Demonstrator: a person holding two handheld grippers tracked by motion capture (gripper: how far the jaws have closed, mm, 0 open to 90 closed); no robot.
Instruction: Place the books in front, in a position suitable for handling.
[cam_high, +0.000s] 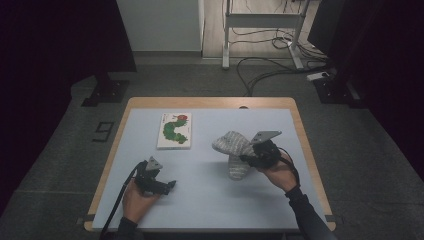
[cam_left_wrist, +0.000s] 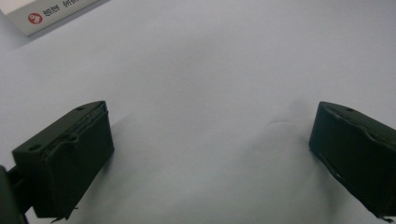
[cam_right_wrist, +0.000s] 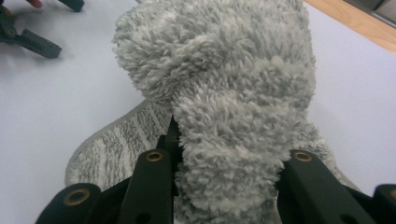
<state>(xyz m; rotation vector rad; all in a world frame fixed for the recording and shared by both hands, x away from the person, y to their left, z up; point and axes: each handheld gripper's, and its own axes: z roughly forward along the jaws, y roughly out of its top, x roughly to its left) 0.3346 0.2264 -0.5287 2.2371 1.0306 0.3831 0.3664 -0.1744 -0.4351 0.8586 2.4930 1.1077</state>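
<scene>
A: Where is the grey fluffy sock (cam_high: 234, 152) found, and why is it bent like that?

B: It is seen on the right half of the pale blue mat (cam_high: 210, 200). One part is lifted and folded over, with the fleecy inside turned outward, while the knitted part is left flat on the mat. It is judged that the sock is being folded or turned, so one end is raised and the other is left as an anchor.

A: How is it held?

B: A thick fold of pile is pinched by the right gripper (cam_right_wrist: 224, 154); the jaws are closed on the fabric from both sides, and are kept apart only by its bulk.

A: And the left gripper (cam_high: 167, 186)?

B: It is kept low over the near left of the mat, well apart from the sock. Its jaws are spread wide and nothing is held between them. Probably it is kept ready to help.

A: Anything else?

B: A picture book with a green caterpillar (cam_high: 175, 130) is laid on the far left, out of the way.
</scene>
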